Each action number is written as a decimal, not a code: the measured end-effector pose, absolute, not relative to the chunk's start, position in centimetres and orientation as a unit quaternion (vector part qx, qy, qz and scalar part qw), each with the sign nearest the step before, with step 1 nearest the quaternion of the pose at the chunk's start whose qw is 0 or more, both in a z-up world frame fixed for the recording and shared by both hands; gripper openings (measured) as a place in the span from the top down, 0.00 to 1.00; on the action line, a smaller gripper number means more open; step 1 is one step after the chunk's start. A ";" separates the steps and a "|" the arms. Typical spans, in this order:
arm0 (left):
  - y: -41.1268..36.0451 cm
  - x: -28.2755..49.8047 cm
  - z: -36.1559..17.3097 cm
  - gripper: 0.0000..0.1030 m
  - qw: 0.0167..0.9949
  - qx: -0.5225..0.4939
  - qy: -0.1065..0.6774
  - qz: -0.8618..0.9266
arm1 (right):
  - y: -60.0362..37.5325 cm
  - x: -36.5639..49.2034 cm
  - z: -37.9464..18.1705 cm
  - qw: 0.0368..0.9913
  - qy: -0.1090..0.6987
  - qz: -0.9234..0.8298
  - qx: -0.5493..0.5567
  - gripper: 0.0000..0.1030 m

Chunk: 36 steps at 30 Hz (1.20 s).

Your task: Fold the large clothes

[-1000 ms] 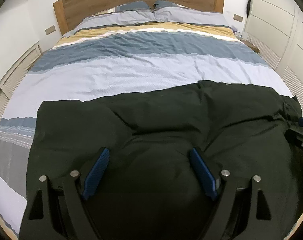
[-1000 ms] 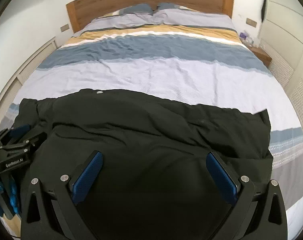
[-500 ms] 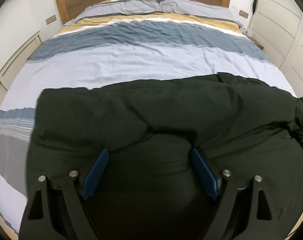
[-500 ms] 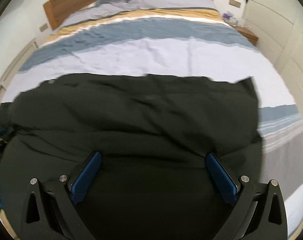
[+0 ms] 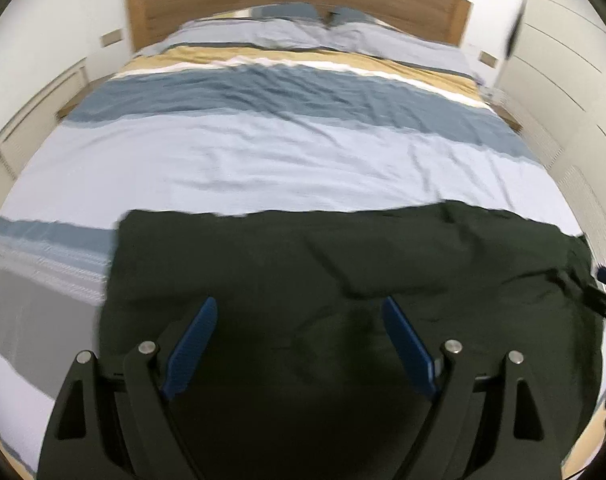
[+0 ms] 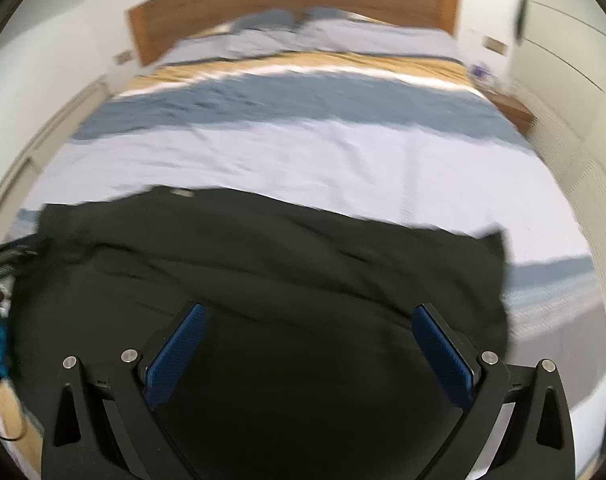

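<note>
At the foot of the striped bed point(image 5: 287, 168), a dark green garment point(image 5: 343, 280) lies spread; left gripper point(image 5: 299, 344) and right gripper point(image 6: 309, 344) hover at 6 o'clock above it, jaws spread wide, holding nothing

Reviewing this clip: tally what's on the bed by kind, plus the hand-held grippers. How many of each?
Dark garment: 1
Striped duvet cover: 1
Pillows at the headboard, left and right: 2
Hand-held grippers, left hand-held gripper and right hand-held gripper, both open: 2
Total: 6
</note>
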<state>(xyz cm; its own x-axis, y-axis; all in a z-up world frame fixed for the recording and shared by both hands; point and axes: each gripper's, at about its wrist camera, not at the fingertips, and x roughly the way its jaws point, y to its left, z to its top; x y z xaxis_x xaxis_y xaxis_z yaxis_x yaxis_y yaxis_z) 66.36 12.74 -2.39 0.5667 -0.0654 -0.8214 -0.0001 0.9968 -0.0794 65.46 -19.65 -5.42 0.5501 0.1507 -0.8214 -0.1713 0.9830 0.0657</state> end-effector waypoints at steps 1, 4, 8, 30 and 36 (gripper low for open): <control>11.8 66.6 -2.7 0.17 0.882 -0.035 0.470 -0.027 | -18.5 65.5 -5.4 0.879 0.464 0.105 -0.010 0.01; 9.9 67.6 -3.9 0.17 0.872 -0.025 0.486 -0.043 | -14.5 65.9 -6.2 0.871 0.470 0.141 -0.027 0.01; 9.1 69.3 -5.8 0.17 0.866 -0.010 0.499 -0.030 | -11.9 67.4 -9.1 0.854 0.495 0.153 -0.056 0.01; 17.6 66.5 -6.2 0.14 0.831 -0.023 0.556 0.020 | -22.9 66.5 -10.6 0.844 0.531 0.073 -0.028 0.01; 23.6 63.0 -4.8 0.14 0.832 -0.097 0.545 0.032 | -28.6 63.2 -8.5 0.852 0.522 0.028 -0.012 0.01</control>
